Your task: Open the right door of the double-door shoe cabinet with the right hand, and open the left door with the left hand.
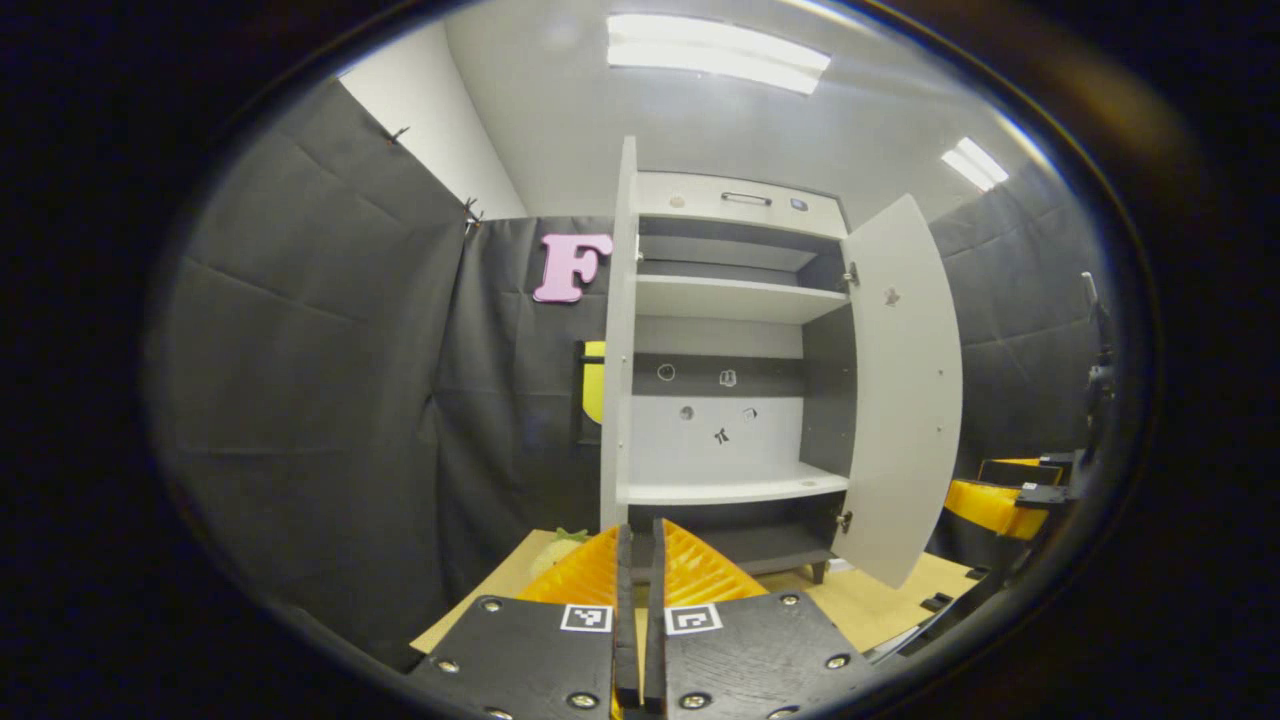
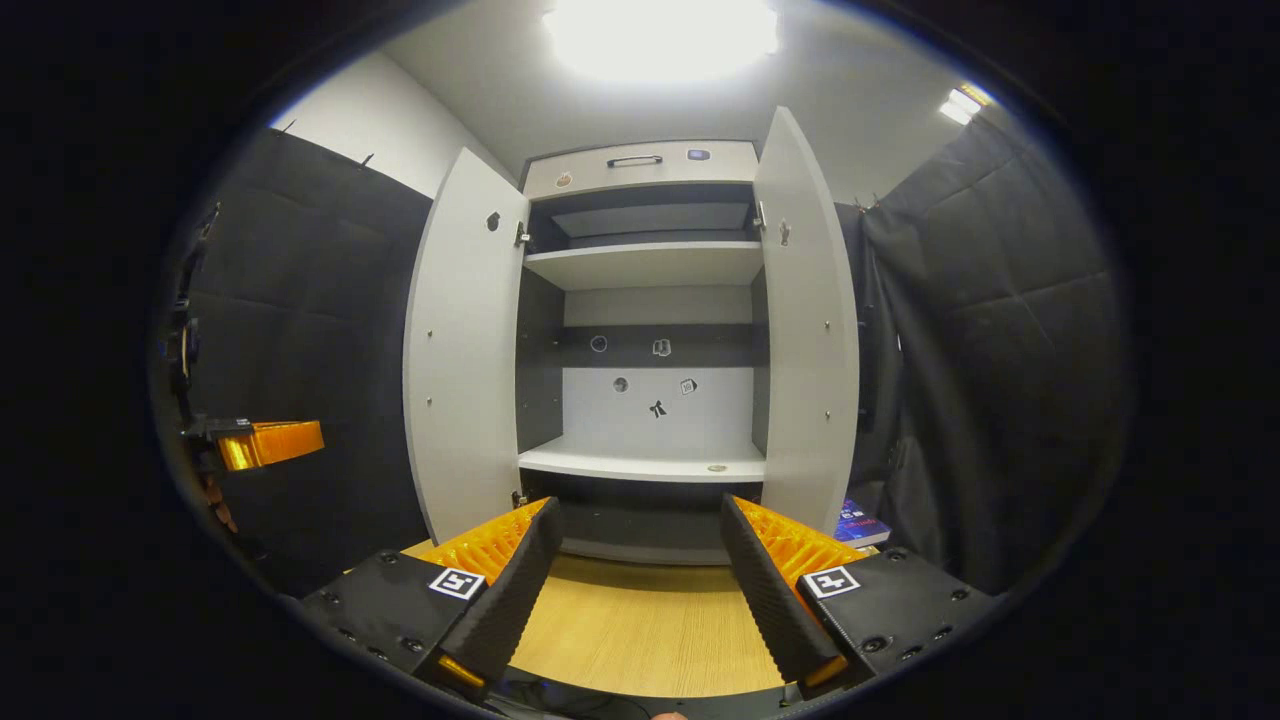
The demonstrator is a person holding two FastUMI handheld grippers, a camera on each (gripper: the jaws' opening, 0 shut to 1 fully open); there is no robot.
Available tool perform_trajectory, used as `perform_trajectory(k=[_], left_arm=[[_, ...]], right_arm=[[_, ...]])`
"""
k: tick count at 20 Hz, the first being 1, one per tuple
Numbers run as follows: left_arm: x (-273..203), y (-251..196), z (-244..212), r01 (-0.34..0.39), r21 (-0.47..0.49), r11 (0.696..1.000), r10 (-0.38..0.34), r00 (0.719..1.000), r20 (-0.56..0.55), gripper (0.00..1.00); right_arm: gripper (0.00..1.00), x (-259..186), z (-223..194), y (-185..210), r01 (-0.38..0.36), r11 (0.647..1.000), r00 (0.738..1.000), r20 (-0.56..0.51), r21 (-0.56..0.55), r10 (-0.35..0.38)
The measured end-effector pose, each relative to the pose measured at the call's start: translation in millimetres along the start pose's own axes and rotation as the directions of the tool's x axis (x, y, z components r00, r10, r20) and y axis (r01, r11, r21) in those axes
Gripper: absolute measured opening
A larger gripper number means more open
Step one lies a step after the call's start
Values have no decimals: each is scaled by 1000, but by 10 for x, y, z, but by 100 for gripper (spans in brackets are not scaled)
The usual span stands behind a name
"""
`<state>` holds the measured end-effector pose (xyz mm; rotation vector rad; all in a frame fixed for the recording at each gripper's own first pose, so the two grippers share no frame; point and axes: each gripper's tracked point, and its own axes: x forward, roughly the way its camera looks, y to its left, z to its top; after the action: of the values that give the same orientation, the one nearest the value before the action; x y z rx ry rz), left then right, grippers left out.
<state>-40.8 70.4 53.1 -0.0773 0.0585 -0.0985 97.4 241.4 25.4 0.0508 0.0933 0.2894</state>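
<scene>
The white shoe cabinet (image 1: pixel 735 298) stands with both doors swung out, showing dark inner walls and pale shelves (image 2: pixel 645 265). In the left gripper view the left door (image 1: pixel 620 350) is seen edge-on straight ahead and the right door (image 1: pixel 900 400) angles outward. My left gripper (image 1: pixel 640 535) is shut with nothing between its fingers, just short of the left door's lower edge. In the right gripper view the left door (image 2: pixel 465 350) and right door (image 2: pixel 805 330) frame the opening. My right gripper (image 2: pixel 640 515) is open, centred before the cabinet, touching nothing.
The cabinet rests on a wooden surface (image 2: pixel 640 620). A top drawer with a handle (image 2: pixel 635 160) sits above the shelves. A colourful flat item (image 2: pixel 860 522) lies right of the cabinet. The other gripper (image 2: pixel 260 442) hangs left of the left door; black cloth walls close in.
</scene>
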Motion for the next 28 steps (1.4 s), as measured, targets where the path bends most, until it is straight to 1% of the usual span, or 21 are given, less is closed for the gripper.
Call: perform_trajectory(k=[5,6,7,10,12,14,17,28], left_arm=[[-71,-90,-60,-8,8,1000,8,1000,-6,5],[-70,-99,-72,-7,1,1000,7,1000,-10,10],[-73,-117,-99,-5,-7,1000,5,1000,-16,17],[-109,-161,-136,-8,-20,1000,7,1000,-26,40],[-112,-198,-137,-3,-25,1000,2,1000,-23,64],[-113,-165,-111,-17,-17,1000,17,1000,-17,87],[-101,-165,-84,-36,0,999,36,999,-8,87],[-131,-238,-32,-34,44,998,33,999,13,88]], right_arm=[[99,-32,6,-135,24,1000,1000,1,12,-24],[96,-30,-5,-142,25,1000,1000,-2,13,-25],[99,-33,-6,-165,29,1000,1000,-3,12,-29],[99,-74,-6,-226,35,999,999,-1,9,-35],[99,-84,8,-256,38,999,999,5,6,-38],[99,-101,33,-294,44,999,999,11,6,-44],[99,-124,79,-355,52,999,998,22,6,-52],[99,-125,100,-460,70,997,997,35,17,-70]])
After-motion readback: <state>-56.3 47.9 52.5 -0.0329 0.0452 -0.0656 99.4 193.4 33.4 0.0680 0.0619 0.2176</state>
